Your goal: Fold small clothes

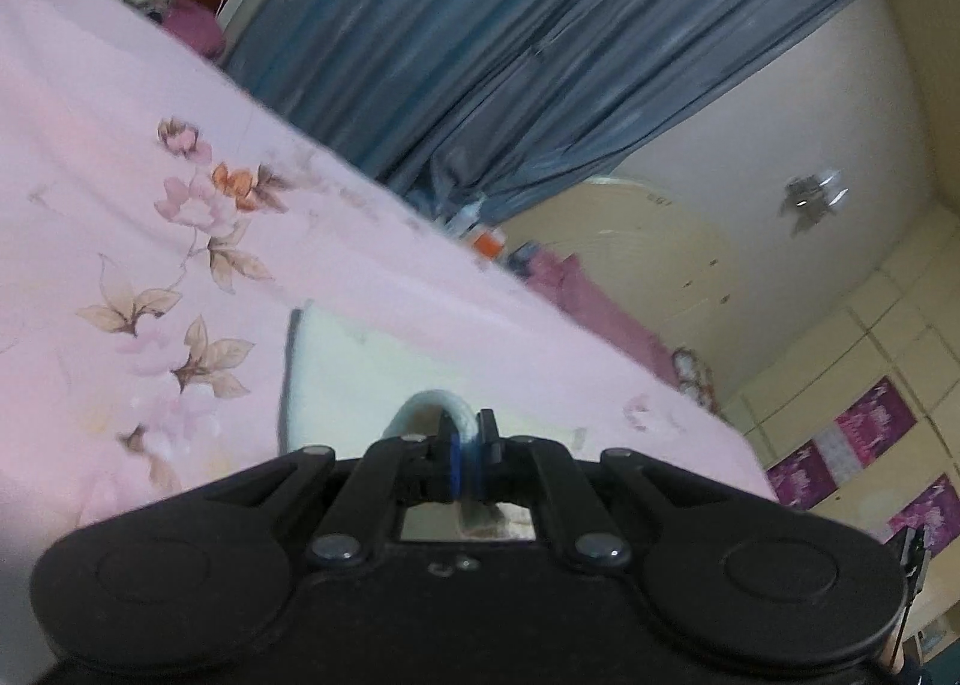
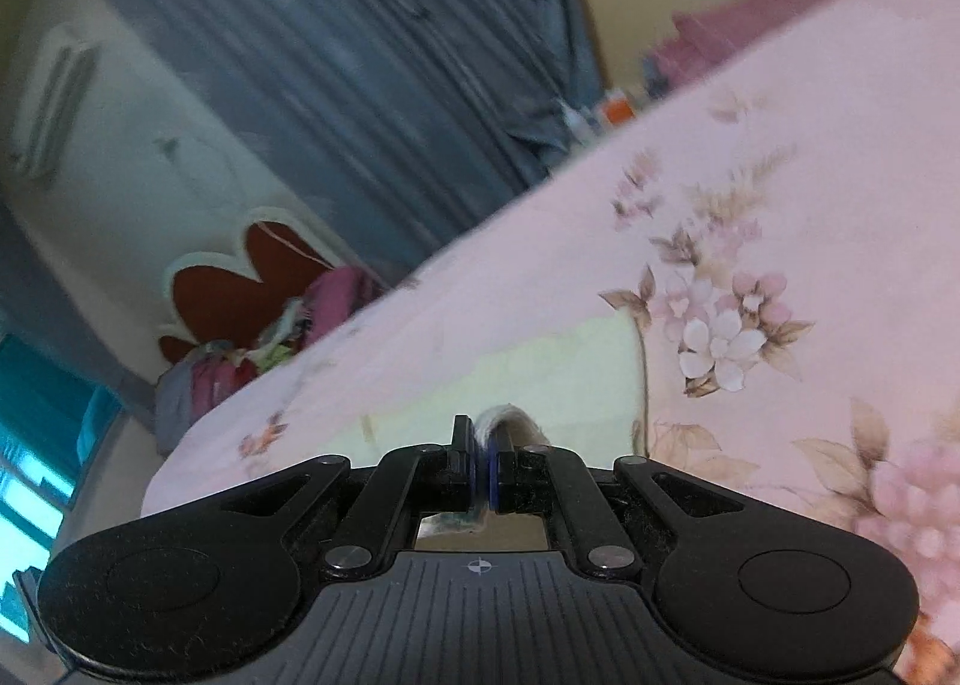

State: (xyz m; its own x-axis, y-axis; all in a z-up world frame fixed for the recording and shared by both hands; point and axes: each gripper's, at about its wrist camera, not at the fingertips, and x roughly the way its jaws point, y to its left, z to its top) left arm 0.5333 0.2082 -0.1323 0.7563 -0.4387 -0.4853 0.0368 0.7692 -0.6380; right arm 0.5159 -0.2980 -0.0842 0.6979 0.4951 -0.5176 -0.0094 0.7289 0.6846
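Left gripper [image 1: 467, 448] clenched on pale garment [image 1: 360, 379] hem, right gripper [image 2: 483, 466] likewise, floral pink bedsheet [image 1: 120, 144] beneath, wardrobe [image 1: 840, 361] left view only, air conditioner [image 2: 57, 102] right view only

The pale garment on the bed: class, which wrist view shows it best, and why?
The right wrist view: the garment spreads widest across the pink sheet, its edge pinched in the right gripper. The left wrist view shows a narrower strip, its bunched edge clamped in the left gripper.
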